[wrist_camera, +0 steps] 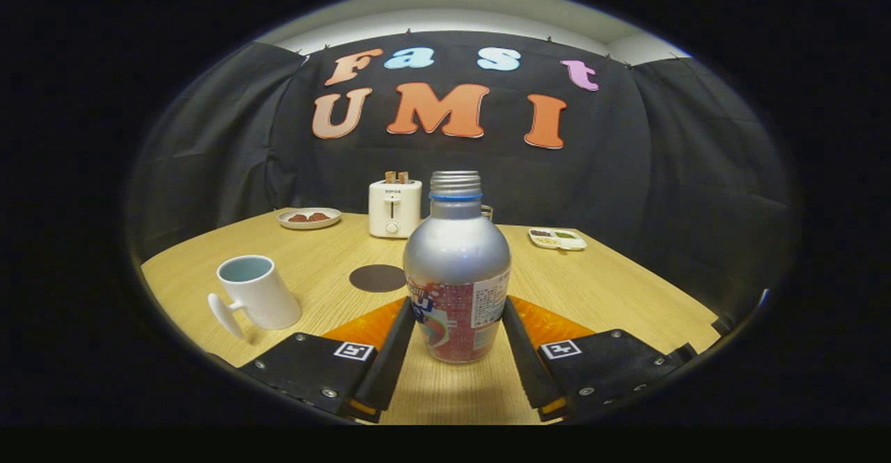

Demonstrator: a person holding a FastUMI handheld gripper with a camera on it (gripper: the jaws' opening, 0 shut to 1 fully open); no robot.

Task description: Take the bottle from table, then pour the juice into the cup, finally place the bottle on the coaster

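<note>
The gripper is straddling the lower body of the aluminium bottle, which is standing upright on the wooden table. The fingers are sitting against, or just beside, the bottle's labelled sides; whether they are already pressing on it is something I cannot tell. The bottle's threaded neck is showing no cap.

This looks like the first step, taking the bottle from the table, with the grasp closing or just closed. The white mug is standing to the left of the fingers, its mouth open upward and handle turned toward the near table edge. The dark round coaster is lying just beyond the left finger, between mug and bottle.

Next, a firm squeeze is needed, then a lift straight up and a carry leftward over the mug, keeping the open neck level until the tilt.
</note>
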